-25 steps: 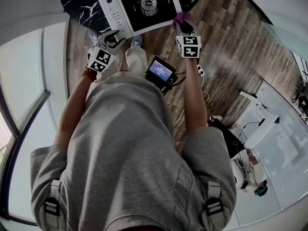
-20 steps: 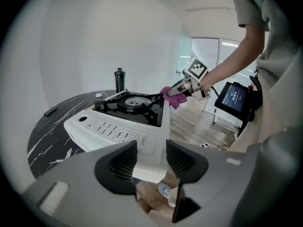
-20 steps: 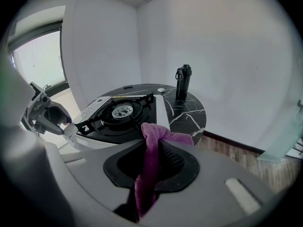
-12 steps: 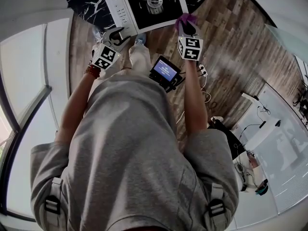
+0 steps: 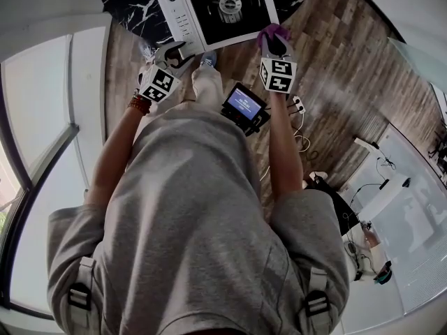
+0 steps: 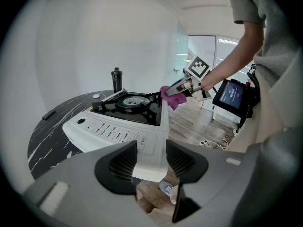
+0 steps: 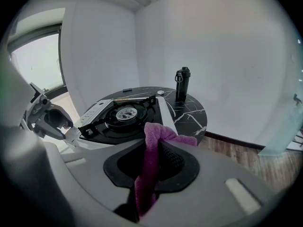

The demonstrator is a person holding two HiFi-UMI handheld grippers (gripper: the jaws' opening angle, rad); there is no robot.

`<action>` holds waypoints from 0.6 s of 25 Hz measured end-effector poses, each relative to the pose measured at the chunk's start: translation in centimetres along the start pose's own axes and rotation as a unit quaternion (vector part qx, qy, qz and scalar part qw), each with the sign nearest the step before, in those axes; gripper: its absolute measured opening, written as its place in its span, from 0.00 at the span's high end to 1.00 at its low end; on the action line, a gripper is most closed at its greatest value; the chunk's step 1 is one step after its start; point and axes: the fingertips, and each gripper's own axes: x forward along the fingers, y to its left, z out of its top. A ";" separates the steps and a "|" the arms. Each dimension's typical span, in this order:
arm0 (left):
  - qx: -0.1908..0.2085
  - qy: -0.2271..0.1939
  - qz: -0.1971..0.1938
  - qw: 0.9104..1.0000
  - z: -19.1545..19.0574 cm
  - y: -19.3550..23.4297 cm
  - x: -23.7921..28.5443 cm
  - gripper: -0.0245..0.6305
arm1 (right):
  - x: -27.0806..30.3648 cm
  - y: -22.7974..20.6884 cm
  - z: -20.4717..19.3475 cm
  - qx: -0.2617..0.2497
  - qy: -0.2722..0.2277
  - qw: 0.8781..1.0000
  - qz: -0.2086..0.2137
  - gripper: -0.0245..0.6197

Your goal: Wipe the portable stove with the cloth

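The portable stove (image 5: 223, 5), white with a black burner top, sits on a round black marble table (image 5: 133, 5). My left gripper (image 5: 176, 50) is at the stove's near left corner. In the left gripper view the white corner (image 6: 150, 167) shows in the gap of that gripper (image 6: 151, 160). Its jaws have just been opening, and I see no pad pressing on the corner. My right gripper (image 5: 274, 42) is shut on a purple cloth (image 7: 161, 134). It hangs off the stove's near right corner, just short of the stove (image 7: 120, 115). The cloth (image 6: 173, 98) is bunched over the right jaws.
A black bottle (image 7: 181, 84) stands on the table behind the stove. A small lit screen (image 5: 242, 103) hangs at the person's waist. A power strip with cables (image 5: 297, 105) lies on the wooden floor at the right. A shoe (image 5: 207, 60) shows under the table's edge.
The head view has shifted a little, so the stove sits slightly further right. Both grippers keep nearly the same places by the stove. The right one has rolled slightly with the cloth.
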 end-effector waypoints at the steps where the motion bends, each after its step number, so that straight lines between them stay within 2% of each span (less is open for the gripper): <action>1: -0.001 0.000 0.000 1.000 0.0 -0.1 0.0 0.67 | -0.1 0.1 0.0 0.001 0.000 1.000 0.002 0.84; 8: -0.001 -0.001 -0.001 1.000 0.2 -0.1 0.1 0.67 | 0.1 2.4 0.1 -0.003 -0.002 1.000 0.013 0.84; 15: -0.003 -0.002 0.000 1.000 0.0 0.0 0.1 0.67 | 0.4 3.4 0.0 -0.038 0.026 0.997 0.064 0.84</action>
